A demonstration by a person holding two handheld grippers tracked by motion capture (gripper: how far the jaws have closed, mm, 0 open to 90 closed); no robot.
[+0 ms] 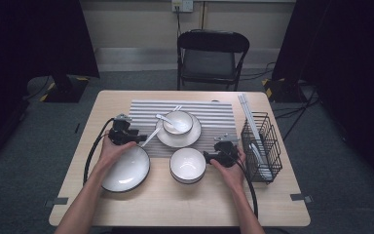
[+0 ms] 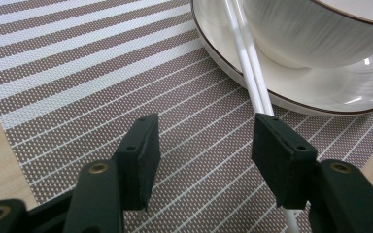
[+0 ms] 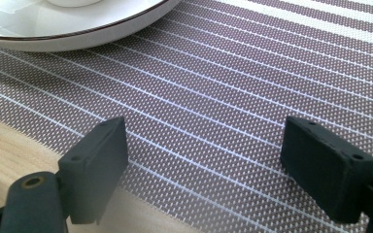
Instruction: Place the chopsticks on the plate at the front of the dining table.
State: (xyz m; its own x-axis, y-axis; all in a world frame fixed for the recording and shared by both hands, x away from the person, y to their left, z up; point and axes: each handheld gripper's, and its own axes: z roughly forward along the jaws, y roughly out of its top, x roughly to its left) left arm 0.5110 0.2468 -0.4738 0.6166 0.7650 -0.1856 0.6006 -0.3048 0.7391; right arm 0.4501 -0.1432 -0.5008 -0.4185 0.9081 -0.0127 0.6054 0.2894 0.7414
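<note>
Striped mat (image 2: pixel 77 73) carries the plate (image 2: pixel 291 92); my left gripper (image 2: pixel 204 145) stands released beside the chopsticks (image 2: pixel 250 58) leaning on its rim, my right gripper (image 3: pixel 204 165) empty, so placing looks done, withdrawal left.

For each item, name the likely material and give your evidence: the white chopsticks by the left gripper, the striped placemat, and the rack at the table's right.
Chopsticks: glossy white, probably plastic or ceramic. Placemat: woven, likely vinyl, with visible mesh weave. Rack: thin black wire, apparently coated metal.
</note>
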